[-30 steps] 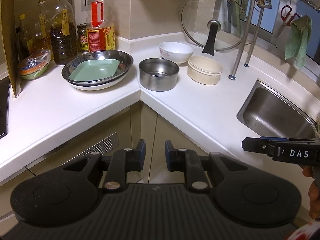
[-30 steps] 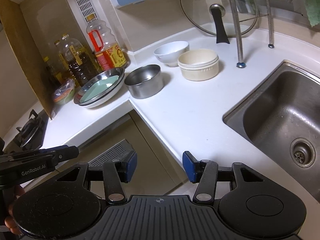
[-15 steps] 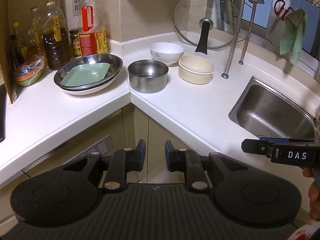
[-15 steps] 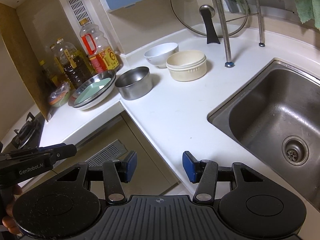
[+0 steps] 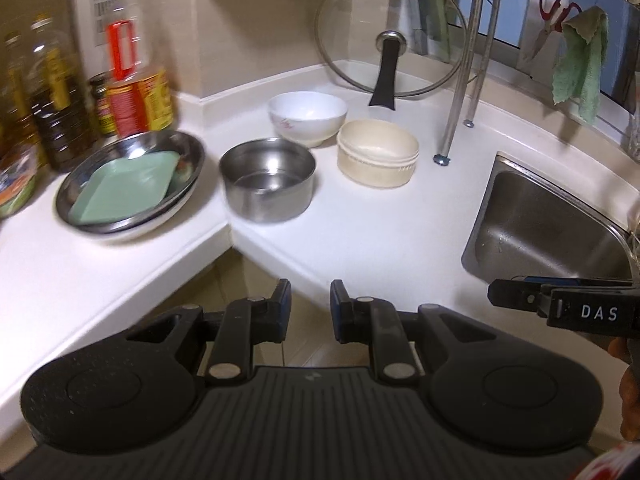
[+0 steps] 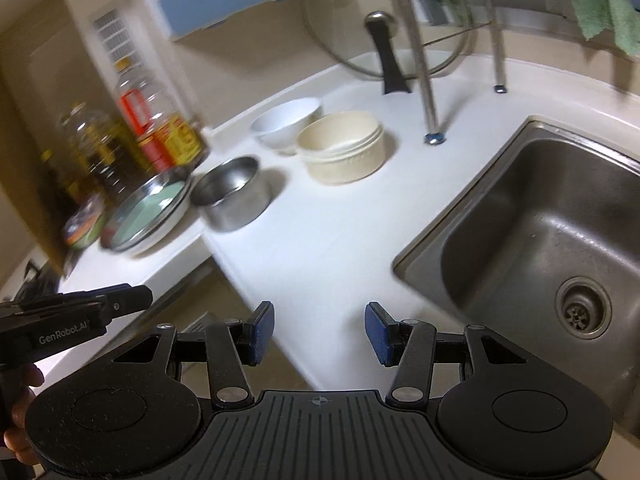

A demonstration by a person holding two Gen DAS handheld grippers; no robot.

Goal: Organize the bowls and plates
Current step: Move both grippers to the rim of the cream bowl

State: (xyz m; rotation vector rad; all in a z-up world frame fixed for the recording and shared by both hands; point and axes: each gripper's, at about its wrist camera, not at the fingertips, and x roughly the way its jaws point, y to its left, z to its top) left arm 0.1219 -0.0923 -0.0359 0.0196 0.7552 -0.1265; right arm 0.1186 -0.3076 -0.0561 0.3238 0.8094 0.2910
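Observation:
A green square plate (image 5: 124,192) lies in a round steel plate (image 5: 188,152) stacked on a white plate, left on the white counter. Beside it stand a steel bowl (image 5: 268,184), a white bowl (image 5: 307,117) and a cream bowl (image 5: 378,153). These also show in the right wrist view: steel bowl (image 6: 232,196), cream bowl (image 6: 344,148), white bowl (image 6: 286,124). My left gripper (image 5: 310,310) is empty with a narrow gap between its jaws, off the counter's front edge. My right gripper (image 6: 320,334) is open and empty over the counter edge.
Oil bottles (image 5: 136,76) stand at the back left. A glass pan lid (image 5: 390,40) leans on the back wall. Steel rack legs (image 5: 460,92) stand right of the bowls. A steel sink (image 6: 540,240) is on the right. A green cloth (image 5: 580,64) hangs above.
Both grippers have moved forward and rightward toward the counter, so the bowls look closer and larger. Neither gripper's opening has changed.

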